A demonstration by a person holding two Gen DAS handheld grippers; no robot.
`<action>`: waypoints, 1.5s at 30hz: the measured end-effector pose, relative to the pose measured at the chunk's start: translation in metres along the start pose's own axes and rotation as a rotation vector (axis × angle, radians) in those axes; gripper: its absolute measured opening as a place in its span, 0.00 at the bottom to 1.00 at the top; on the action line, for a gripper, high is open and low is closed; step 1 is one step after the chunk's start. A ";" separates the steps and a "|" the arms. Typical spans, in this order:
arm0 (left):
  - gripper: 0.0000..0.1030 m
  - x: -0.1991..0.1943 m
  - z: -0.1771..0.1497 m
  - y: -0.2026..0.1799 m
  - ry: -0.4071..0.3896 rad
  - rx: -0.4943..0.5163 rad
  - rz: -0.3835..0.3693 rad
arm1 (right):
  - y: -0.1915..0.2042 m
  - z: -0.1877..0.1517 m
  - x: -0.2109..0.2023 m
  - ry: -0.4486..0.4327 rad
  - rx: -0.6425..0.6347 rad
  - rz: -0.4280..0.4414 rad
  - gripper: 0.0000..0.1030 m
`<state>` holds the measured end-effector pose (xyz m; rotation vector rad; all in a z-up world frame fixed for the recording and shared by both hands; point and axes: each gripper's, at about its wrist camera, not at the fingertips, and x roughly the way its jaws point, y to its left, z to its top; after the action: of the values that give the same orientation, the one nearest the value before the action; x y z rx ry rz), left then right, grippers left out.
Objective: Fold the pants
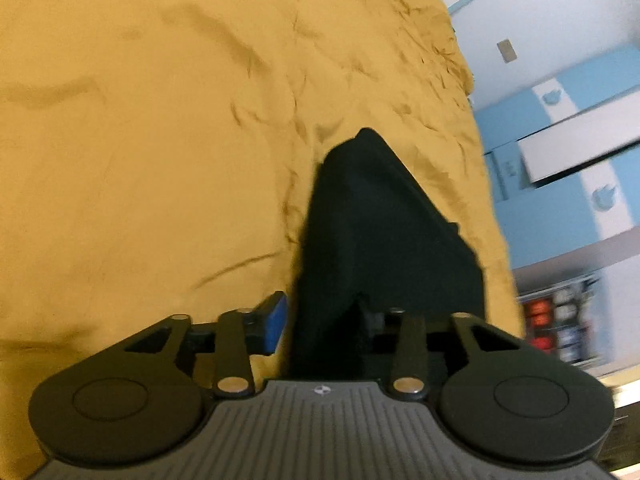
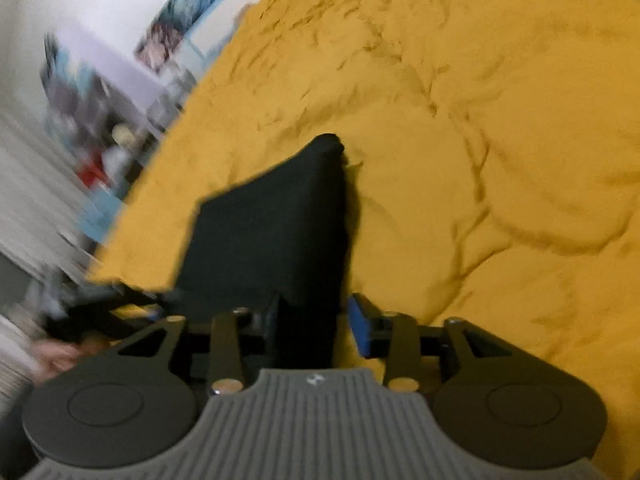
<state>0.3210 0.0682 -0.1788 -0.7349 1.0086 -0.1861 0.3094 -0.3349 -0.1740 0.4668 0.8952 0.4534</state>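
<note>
You've got the mustard-yellow bedspread (image 1: 140,160) filling nearly everything in both wrist views, rumpled, with creases running across it. Along its edge in your left view stands a wall in white and pale blue (image 1: 568,128) with small bird-like shapes on it, and lower down a blurred shelf of red and white items (image 1: 560,324). In your right view the far side is a smear of white wall, a poster strip (image 2: 176,24) and cluttered furniture too blurred to name.

The black pants (image 1: 380,220) lie on the bedspread, a dark bundle with a pointed corner away from you, its near end running back into both tools. In your right view the same pants (image 2: 276,232) show a flat panel with a stepped edge on the left.

Your left gripper (image 1: 324,320) has the fabric between its fingers: the blue pad (image 1: 276,328) shows clear of the cloth on the left, the other finger is buried under the black folds, so whether it is truly clamped I can't tell. Your right gripper (image 2: 316,328) mirrors it: blue pad (image 2: 360,330) exposed on the right with a sliver of yellow between it and the cloth, the other finger against the fabric; pinched or loose, I can't tell.

At the left edge of your right view, a blurred hand (image 2: 56,354) sits beside a dark bar.
</note>
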 end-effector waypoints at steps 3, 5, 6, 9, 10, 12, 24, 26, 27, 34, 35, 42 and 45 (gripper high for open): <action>0.52 -0.035 -0.027 -0.029 -0.131 0.228 0.143 | 0.045 -0.012 -0.023 -0.077 -0.283 -0.133 0.33; 0.57 -0.051 -0.052 -0.047 -0.194 0.426 0.224 | 0.070 -0.027 -0.030 -0.107 -0.454 -0.165 0.33; 0.58 -0.056 -0.069 -0.055 -0.223 0.529 0.266 | 0.080 -0.034 -0.030 -0.115 -0.516 -0.170 0.32; 0.58 -0.057 -0.109 -0.075 -0.279 0.791 0.368 | 0.108 -0.058 -0.022 -0.130 -0.727 -0.181 0.32; 0.58 -0.054 -0.123 -0.080 -0.301 0.886 0.390 | 0.118 -0.067 -0.019 -0.131 -0.812 -0.194 0.31; 0.58 -0.047 -0.144 -0.088 -0.333 1.040 0.424 | 0.134 -0.085 -0.013 -0.138 -0.965 -0.242 0.31; 0.19 0.007 -0.172 -0.099 -0.278 1.356 0.564 | 0.146 -0.132 0.026 -0.080 -1.390 -0.470 0.03; 0.09 0.004 -0.175 -0.096 -0.289 1.349 0.554 | 0.146 -0.130 0.024 -0.082 -1.395 -0.472 0.00; 0.08 0.003 -0.175 -0.094 -0.292 1.350 0.548 | 0.145 -0.128 0.023 -0.082 -1.390 -0.469 0.00; 0.01 -0.021 -0.185 -0.089 -0.359 1.347 0.490 | 0.156 -0.120 -0.003 -0.032 -1.378 -0.399 0.00; 0.01 -0.018 -0.188 -0.089 -0.331 1.356 0.503 | 0.155 -0.122 0.002 -0.024 -1.383 -0.394 0.00; 0.08 -0.022 -0.189 -0.092 -0.275 1.361 0.505 | 0.151 -0.119 0.005 -0.052 -1.357 -0.408 0.00; 0.23 -0.028 -0.191 -0.091 -0.292 1.357 0.520 | 0.148 -0.112 0.001 -0.085 -1.330 -0.437 0.11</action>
<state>0.1658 -0.0774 -0.1625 0.7177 0.5560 -0.2466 0.1925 -0.1929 -0.1523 -0.9035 0.4306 0.5171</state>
